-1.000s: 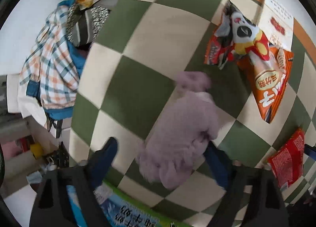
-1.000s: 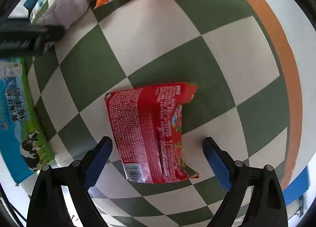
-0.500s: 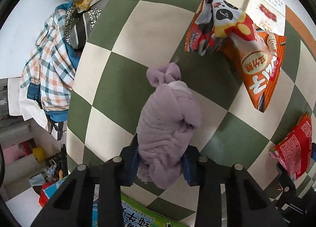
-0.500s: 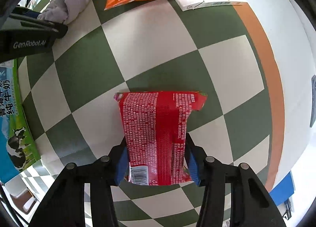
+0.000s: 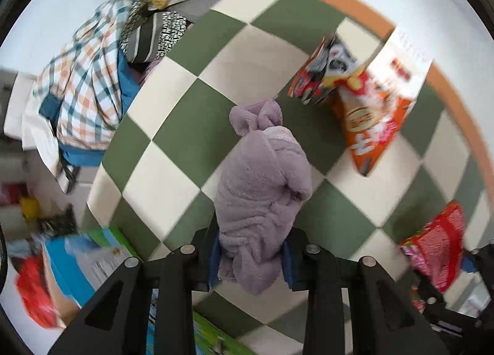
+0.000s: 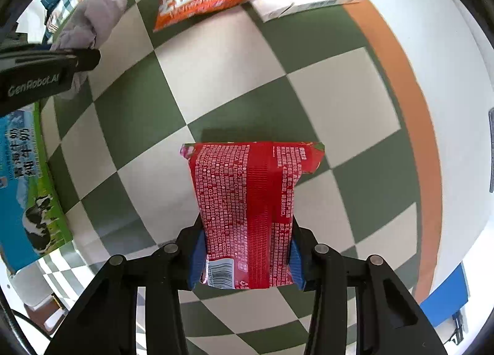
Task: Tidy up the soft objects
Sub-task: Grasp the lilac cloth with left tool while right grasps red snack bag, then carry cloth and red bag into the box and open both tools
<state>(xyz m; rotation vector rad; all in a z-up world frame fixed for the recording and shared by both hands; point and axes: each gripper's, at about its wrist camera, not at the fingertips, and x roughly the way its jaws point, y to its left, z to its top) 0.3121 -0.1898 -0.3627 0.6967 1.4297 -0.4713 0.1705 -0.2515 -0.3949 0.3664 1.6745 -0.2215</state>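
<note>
Lilac fleece bundle (image 5: pixel 262 191) is pinched by the left hand-held gripper (image 5: pixel 250 257), red snack packet (image 6: pixel 250 213) by the right hand-held gripper (image 6: pixel 247 257); carrying both to sorted spots on the table (image 6: pixel 308 83) appears next.

Lilac towel (image 5: pixel 262 188) between left fingers (image 5: pixel 213 257)

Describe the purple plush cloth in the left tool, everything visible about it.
The purple plush cloth is a pale lilac, fleecy fabric, bunched into a long wrinkled roll with a knotted-looking tuft at its far end. The left tool is shut on its near end, blue pads pressing both sides, a loose flap hanging below them. The roll stretches away from the tool over the green and cream checkered cloth; whether it rests on it cannot be told. The right wrist view shows it at upper left.
</note>
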